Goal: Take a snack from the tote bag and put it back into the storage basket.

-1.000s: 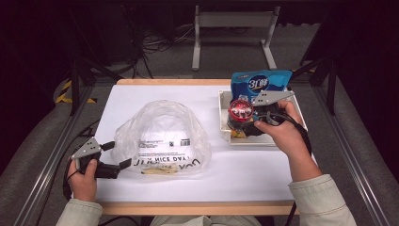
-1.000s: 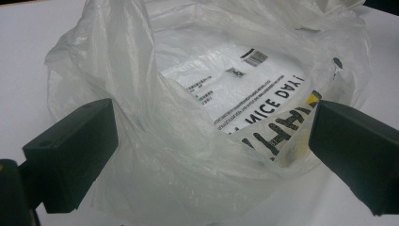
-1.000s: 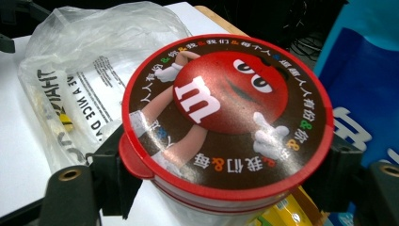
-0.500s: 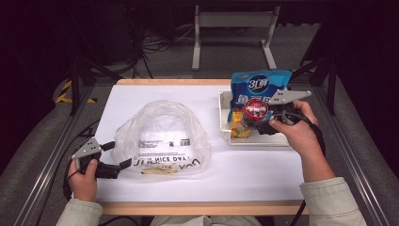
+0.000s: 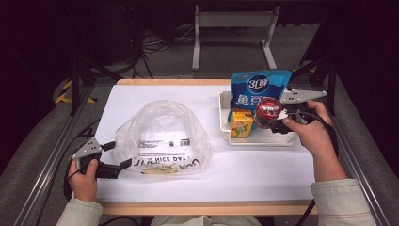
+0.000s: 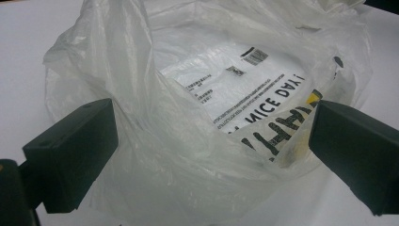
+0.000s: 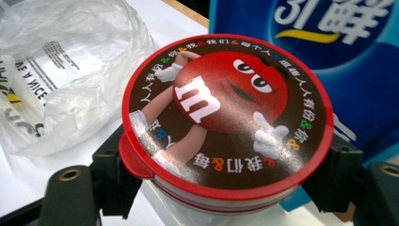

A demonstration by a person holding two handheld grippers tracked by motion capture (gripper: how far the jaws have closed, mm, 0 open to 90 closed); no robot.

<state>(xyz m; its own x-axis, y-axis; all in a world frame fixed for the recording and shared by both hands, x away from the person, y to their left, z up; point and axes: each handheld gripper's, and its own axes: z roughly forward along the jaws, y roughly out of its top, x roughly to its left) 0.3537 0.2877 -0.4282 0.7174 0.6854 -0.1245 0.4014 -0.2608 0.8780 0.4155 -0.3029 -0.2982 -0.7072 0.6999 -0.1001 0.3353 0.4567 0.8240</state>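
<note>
You see a tall blue snack bag point(image 5: 258, 92) standing in the white rectangular tray point(image 5: 222, 117), a small yellow juice carton point(image 5: 241, 124) just before it, on the white surface point(image 5: 263, 165).

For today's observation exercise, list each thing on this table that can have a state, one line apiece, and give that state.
Plastic bag: lying on the table, mouth open toward the left gripper.
Left gripper: open, jaws either side of the bag's edge.
Right gripper: shut on the candy tub.
Candy tub: lid on, gripped at its sides.
Blue snack pouch: upright in the tray.
Yellow juice carton: standing in the tray.
White tray: holding pouch and carton.
</note>
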